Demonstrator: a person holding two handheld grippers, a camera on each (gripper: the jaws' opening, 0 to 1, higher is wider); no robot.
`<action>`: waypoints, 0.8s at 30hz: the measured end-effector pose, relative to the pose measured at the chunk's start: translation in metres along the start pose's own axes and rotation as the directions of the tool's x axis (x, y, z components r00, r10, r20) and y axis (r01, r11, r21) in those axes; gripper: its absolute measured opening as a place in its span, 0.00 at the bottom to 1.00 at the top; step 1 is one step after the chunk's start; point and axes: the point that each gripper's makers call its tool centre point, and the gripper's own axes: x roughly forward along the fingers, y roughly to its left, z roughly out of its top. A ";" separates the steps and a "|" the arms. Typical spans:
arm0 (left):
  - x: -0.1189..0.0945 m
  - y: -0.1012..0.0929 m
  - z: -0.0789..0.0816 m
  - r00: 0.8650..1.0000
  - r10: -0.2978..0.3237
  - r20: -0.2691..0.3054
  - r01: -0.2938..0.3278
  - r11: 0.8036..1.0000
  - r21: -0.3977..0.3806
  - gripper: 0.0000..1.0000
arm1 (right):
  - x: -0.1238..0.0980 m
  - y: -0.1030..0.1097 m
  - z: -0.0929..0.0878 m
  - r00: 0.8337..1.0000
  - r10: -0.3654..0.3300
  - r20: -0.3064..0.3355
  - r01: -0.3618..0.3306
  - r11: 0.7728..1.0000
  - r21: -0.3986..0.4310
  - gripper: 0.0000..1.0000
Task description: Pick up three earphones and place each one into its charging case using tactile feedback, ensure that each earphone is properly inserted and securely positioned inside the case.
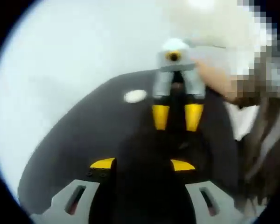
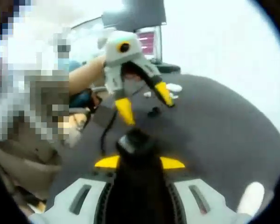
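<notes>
Right claw point(image 2: 139, 162): yellow tips spread round dark rounded object point(image 2: 136, 140), probably charging case; true grip uncertain, blur heavy.

Left claw point(image 1: 142, 164): yellow tips parted, dark mass between; contents cannot tell.

In right gripper view, left claw jaws spread, nothing seen between.

White earphone-like pieces point(image 2: 173, 87) on dark desk point(image 2: 224, 130), beyond case, near left claw. White oval point(image 1: 135, 96) on desk beside right claw.

Risks:
- case slips or tips in loose hold
- claws collide above case
- small earphone pinched off-centre, drops or seats crooked
</notes>
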 end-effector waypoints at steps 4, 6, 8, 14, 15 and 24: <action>0.010 0.004 -0.002 0.997 0.075 -0.008 -0.075 0.997 0.020 0.43 | 0.000 0.013 -0.004 0.999 0.032 -0.027 -0.033 0.999 -0.040 0.32; 0.015 0.001 0.005 0.998 0.058 0.038 -0.057 0.998 -0.039 0.44 | 0.000 0.013 -0.004 0.999 0.034 -0.033 -0.035 0.999 -0.033 0.30; 0.019 0.003 0.009 0.996 0.068 0.053 -0.066 0.997 -0.038 0.44 | -0.001 0.015 -0.005 0.998 0.044 -0.036 -0.045 0.999 -0.017 0.26; 0.025 0.020 0.013 0.990 0.137 0.036 -0.135 0.990 -0.034 0.43 | -0.002 0.019 -0.005 0.997 0.068 -0.031 -0.068 0.998 -0.006 0.26; 0.023 0.024 0.011 0.989 0.144 0.017 -0.143 0.989 -0.024 0.43 | -0.003 0.015 -0.005 0.998 0.052 -0.025 -0.052 0.999 -0.005 0.26; 0.001 0.008 0.006 0.998 0.046 0.033 -0.043 0.996 -0.082 0.40 | -0.010 -0.006 0.016 0.990 0.025 0.138 -0.052 0.980 0.194 0.35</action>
